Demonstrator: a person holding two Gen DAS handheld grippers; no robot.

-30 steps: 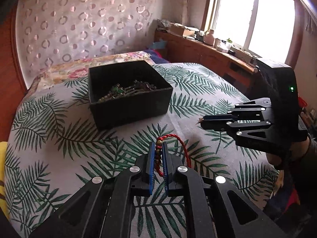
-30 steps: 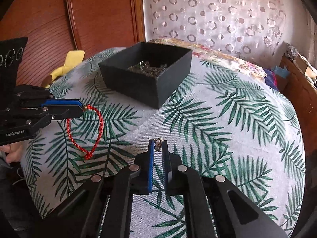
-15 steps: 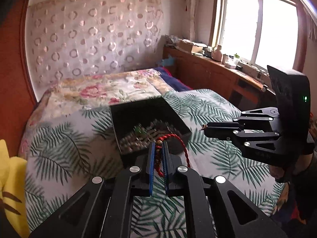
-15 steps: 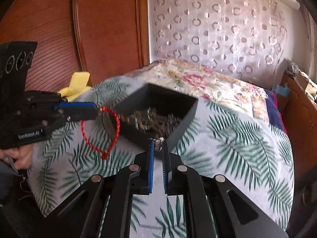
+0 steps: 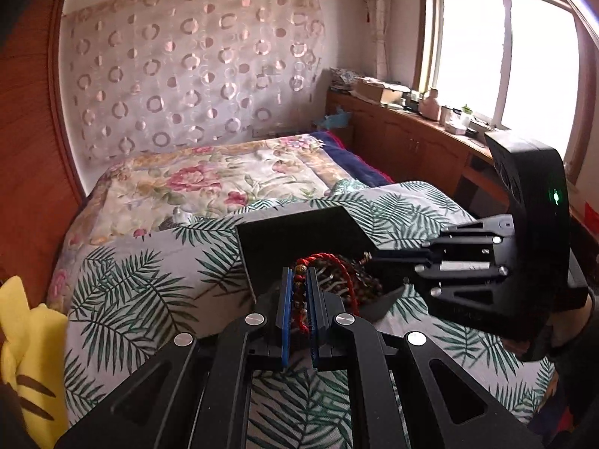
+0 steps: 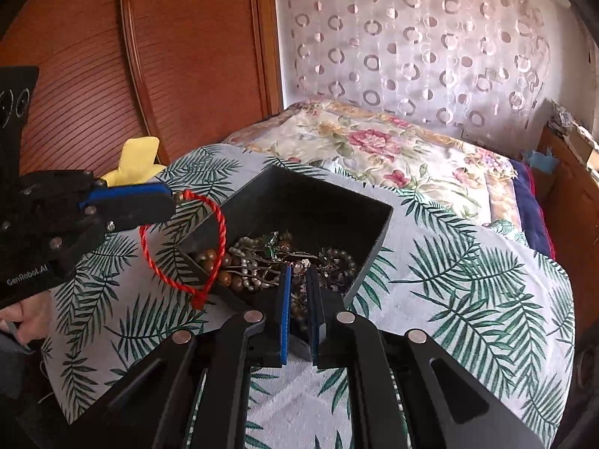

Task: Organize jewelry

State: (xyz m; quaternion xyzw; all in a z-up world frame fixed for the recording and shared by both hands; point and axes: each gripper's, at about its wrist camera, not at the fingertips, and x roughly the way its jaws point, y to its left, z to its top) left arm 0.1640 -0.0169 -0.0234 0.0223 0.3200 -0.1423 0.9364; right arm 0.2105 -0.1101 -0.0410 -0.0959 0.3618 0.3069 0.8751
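A: Left side?
B: Yellow plush [image 6: 136, 157] by the wood panel. Left tool [image 5: 298, 280] pinching the red cord bracelet [image 6: 187, 247]; loop hangs at the near-left corner of the black box [image 6: 329, 202].
A: Middle?
B: Box sits on the palm-leaf bedspread [image 6: 468, 262], holding a tangle of bead jewelry [image 6: 262, 262].
A: Right tool?
B: Right tool [image 6: 299, 280] pressed nearly together over the box. Whether it pinches a small piece, can't tell against the beads.
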